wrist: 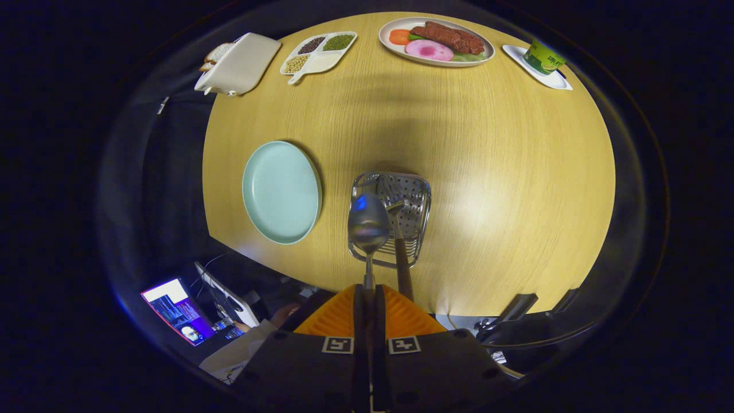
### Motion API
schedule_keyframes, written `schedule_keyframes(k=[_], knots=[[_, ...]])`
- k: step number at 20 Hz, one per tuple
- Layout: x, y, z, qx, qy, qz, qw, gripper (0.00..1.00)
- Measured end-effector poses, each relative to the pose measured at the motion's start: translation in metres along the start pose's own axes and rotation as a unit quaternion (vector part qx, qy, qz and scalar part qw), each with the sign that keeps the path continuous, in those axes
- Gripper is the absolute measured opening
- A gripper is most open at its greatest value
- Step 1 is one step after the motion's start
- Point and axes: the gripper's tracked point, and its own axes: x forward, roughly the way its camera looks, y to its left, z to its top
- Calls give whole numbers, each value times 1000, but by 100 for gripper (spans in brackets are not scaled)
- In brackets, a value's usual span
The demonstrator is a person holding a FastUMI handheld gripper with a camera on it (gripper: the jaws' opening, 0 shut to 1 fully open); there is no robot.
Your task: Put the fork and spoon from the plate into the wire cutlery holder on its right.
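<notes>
My gripper [367,289] is shut on the thin handle of a metal spoon [367,225], whose bowl points away from the fingers and hangs over the near left rim of the wire cutlery holder [414,189]. A fork [399,241] stands inside the holder, its dark handle leaning out toward the fingers on the right of the spoon. The pale blue plate [281,192] lies bare on the round wooden table [504,172], to the left of the holder.
Along the table's far side stand a white bread box [241,63], a divided dish of beans [318,51], a plate of meat and vegetables [436,41] and a green cup on a white tray [542,60]. A person's hand and a lit laptop [178,312] are below the near edge.
</notes>
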Motion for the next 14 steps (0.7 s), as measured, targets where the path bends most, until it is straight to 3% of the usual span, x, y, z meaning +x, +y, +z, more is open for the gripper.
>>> schedule_keyframes(k=[10, 14], knots=[[8, -2, 14, 14, -1, 6, 1000, 14], [-9, 5, 14, 9, -31, 22, 999, 42]])
